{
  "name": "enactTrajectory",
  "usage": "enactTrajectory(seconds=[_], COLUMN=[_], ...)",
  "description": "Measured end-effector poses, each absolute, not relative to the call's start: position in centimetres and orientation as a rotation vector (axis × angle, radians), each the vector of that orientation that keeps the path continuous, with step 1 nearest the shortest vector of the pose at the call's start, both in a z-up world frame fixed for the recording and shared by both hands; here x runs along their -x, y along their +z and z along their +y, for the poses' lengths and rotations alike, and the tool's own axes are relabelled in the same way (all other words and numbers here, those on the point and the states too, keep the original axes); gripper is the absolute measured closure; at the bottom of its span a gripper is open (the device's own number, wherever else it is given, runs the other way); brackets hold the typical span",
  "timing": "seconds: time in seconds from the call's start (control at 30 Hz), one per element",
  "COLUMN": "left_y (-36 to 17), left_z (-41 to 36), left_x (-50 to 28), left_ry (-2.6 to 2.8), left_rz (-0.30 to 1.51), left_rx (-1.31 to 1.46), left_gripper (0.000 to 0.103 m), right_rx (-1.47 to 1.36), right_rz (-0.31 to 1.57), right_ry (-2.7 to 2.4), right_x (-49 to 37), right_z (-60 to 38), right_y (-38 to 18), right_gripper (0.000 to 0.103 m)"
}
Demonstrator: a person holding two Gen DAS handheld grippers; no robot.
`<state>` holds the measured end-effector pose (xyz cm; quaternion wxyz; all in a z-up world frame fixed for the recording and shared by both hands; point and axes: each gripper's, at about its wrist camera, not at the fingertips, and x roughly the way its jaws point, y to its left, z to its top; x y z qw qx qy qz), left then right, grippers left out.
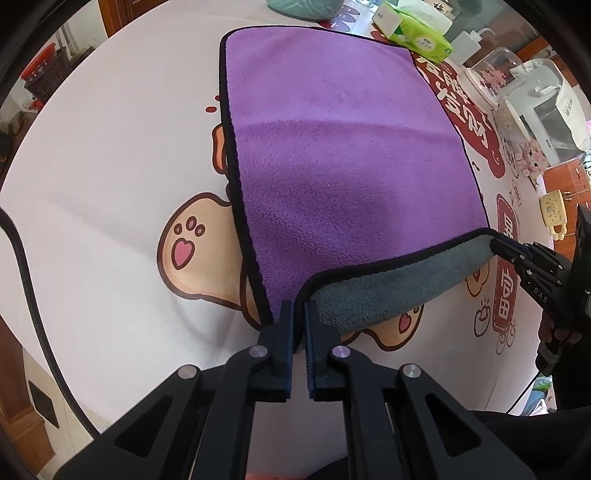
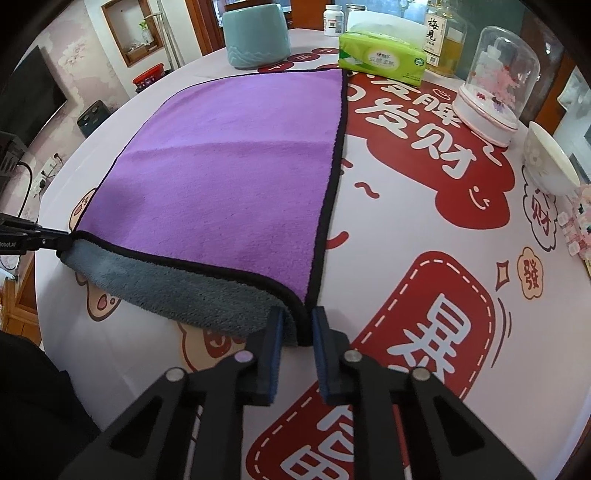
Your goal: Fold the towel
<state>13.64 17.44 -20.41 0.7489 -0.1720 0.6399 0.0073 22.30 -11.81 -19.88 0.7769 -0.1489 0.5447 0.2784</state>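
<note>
A purple towel [image 1: 332,147] with black trim and a grey underside lies spread on the printed tablecloth; it also shows in the right wrist view [image 2: 229,166]. My left gripper [image 1: 299,314] is shut on the towel's near left corner and holds it raised. My right gripper [image 2: 298,325] is shut on the near right corner, also raised. The near edge hangs between them and shows the grey underside [image 2: 177,291]. The right gripper also shows at the right of the left wrist view [image 1: 495,245], and the left gripper at the left of the right wrist view [image 2: 68,242].
At the table's far side stand a teal pot [image 2: 256,35], a green tissue pack [image 2: 380,55], bottles [image 2: 443,37] and a glass dome [image 2: 495,88]. A white bowl [image 2: 550,162] sits at the right. A black cable [image 1: 29,280] runs at the left.
</note>
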Motion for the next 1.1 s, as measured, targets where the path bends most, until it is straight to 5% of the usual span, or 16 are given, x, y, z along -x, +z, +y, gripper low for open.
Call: enactTrajectory(seconds=[1.1], left_y=[-11.7], left_z=[19.9], left_x=[-15.4], left_ry=[0.031], left_rz=[1.162], left_rx=[0.337], left_gripper=[0.1], right_rx=[0.396], right_rz=[0.988], right_ry=[0.556], right_x=[-24.7], right_z=[-9.0], right_y=[-12.8], right_gripper=[0.097])
